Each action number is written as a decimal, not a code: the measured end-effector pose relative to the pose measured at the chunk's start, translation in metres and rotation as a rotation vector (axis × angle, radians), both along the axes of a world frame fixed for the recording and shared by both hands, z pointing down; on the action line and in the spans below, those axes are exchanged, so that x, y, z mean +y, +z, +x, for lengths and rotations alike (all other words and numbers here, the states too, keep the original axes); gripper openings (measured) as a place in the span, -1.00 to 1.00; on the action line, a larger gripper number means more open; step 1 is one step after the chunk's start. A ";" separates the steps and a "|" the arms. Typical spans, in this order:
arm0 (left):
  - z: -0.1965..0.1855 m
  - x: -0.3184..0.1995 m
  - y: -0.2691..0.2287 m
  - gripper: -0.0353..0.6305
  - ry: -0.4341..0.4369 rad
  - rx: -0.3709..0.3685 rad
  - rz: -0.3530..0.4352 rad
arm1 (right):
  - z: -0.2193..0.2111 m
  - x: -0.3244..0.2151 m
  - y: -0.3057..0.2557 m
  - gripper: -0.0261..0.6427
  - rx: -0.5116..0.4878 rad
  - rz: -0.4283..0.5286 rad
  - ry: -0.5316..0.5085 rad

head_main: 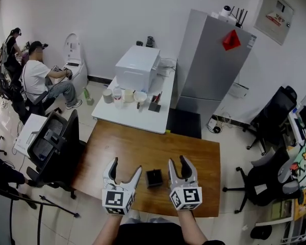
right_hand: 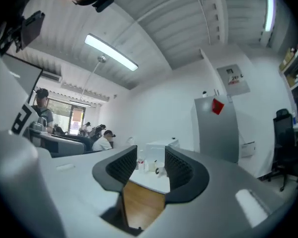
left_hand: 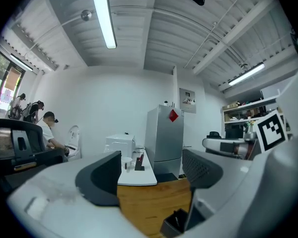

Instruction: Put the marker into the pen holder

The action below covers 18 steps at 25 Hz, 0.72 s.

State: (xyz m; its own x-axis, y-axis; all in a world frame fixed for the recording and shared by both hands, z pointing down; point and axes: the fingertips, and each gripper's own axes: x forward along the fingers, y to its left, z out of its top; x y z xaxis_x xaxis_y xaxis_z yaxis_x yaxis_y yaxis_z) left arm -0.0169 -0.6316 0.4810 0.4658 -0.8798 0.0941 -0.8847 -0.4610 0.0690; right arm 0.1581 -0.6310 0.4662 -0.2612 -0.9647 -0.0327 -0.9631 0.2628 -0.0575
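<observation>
While we held both pairs level over the wooden table [head_main: 143, 147], our left tongs [head_main: 126, 167] stood spread with nothing between them. The black pen holder [head_main: 154, 177] stood upright on the table between the two pairs. Our right tongs [head_main: 178, 162] were slightly parted, also empty. We could not make out the marker.

The head camera sits high above the person and faces steeply down on the brown wooden table [head_main: 143, 147], with the left gripper [head_main: 126, 166] and right gripper [head_main: 178, 162] close at its lower edge. Each gripper camera rides just behind its own jaws and looks level across that tabletop. All three views share the long white table [head_main: 137, 117] beyond it and the tall grey refrigerator [head_main: 209, 65].
</observation>
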 end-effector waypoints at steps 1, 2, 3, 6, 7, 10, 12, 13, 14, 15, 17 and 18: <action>-0.001 -0.001 -0.002 0.27 0.005 -0.006 0.007 | 0.005 0.004 -0.004 -0.38 0.003 0.016 0.036; -0.001 -0.001 -0.003 0.27 0.012 -0.008 0.013 | 0.009 0.007 -0.005 -0.30 -0.004 0.021 0.067; -0.001 -0.001 -0.006 0.27 0.021 -0.004 0.018 | 0.013 0.010 -0.005 -0.19 -0.015 0.018 0.090; -0.001 0.002 -0.010 0.27 0.027 0.020 0.028 | 0.016 0.023 -0.004 -0.07 -0.017 0.002 0.120; 0.000 0.005 -0.009 0.27 0.034 0.014 0.030 | 0.016 0.031 -0.004 -0.04 -0.008 0.001 0.124; 0.010 0.011 -0.004 0.27 0.082 -0.005 0.034 | 0.021 0.054 -0.010 0.04 -0.031 0.015 0.146; 0.021 0.017 0.001 0.27 0.116 -0.010 0.022 | 0.025 0.067 -0.015 0.12 -0.070 0.023 0.148; 0.026 0.024 0.004 0.27 0.127 -0.013 0.014 | 0.027 0.074 -0.017 0.14 -0.079 0.026 0.145; 0.031 0.033 0.004 0.27 0.135 -0.015 0.011 | 0.029 0.081 -0.020 0.15 -0.082 0.033 0.140; 0.036 0.044 0.003 0.27 0.138 -0.018 0.013 | 0.031 0.088 -0.022 0.15 -0.083 0.042 0.134; 0.044 0.064 -0.001 0.27 0.131 -0.023 0.030 | 0.035 0.101 -0.024 0.15 -0.080 0.058 0.112; 0.048 0.075 -0.004 0.27 0.122 -0.023 0.040 | 0.038 0.108 -0.023 0.15 -0.078 0.059 0.101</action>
